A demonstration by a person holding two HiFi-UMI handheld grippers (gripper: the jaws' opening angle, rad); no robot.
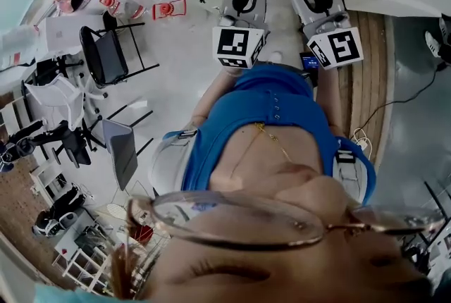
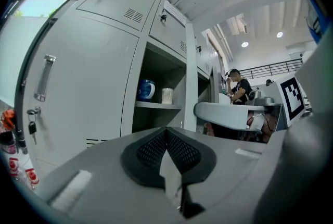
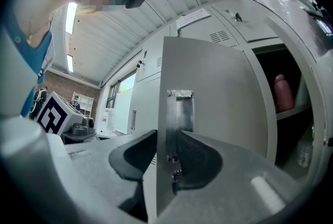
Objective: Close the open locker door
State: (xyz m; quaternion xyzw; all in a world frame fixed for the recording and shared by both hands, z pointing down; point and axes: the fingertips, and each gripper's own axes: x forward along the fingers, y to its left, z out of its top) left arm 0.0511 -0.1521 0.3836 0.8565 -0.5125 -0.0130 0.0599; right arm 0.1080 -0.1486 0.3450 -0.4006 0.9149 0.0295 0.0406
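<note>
1. Locker door (image 3: 208,103): it stands swung out from its compartment, with its free edge toward the right gripper view. The right gripper (image 3: 166,137) pinches that edge, one dark pad on each face.
2. Pose, right: this gripper is held about level in front of the person's chest. Its marker cube (image 1: 337,46) faces the head camera.
3. Pose, left: the left gripper (image 2: 167,132) is held level alongside the right one. Its jaws are pressed together with nothing between them, and it points toward an open compartment.
4. Materials:
   - The door is flat, pale grey painted sheet metal.
   - A bright bare-metal latch plate (image 3: 179,113) runs up the door's edge, just beside the right pad.
   - The gripper bodies are matt grey, and the pads are black with a ribbed or mesh texture.
5. Shelf (image 2: 156,105): it carries a glossy blue mug (image 2: 146,89) and a ribbed white cup (image 2: 167,95), which stand apart. A neighbouring closed door bears a curved metal handle (image 2: 44,78), with keys (image 2: 32,124) hanging below it.
6. Hard to make out:
   - A pink bottle (image 3: 283,92) sits in shadow inside the compartment behind the door, and its base is cut off by the frame.
   - In the head view the door cannot be told from the surrounding lockers, and the gripper tips reach the picture's top.
</note>
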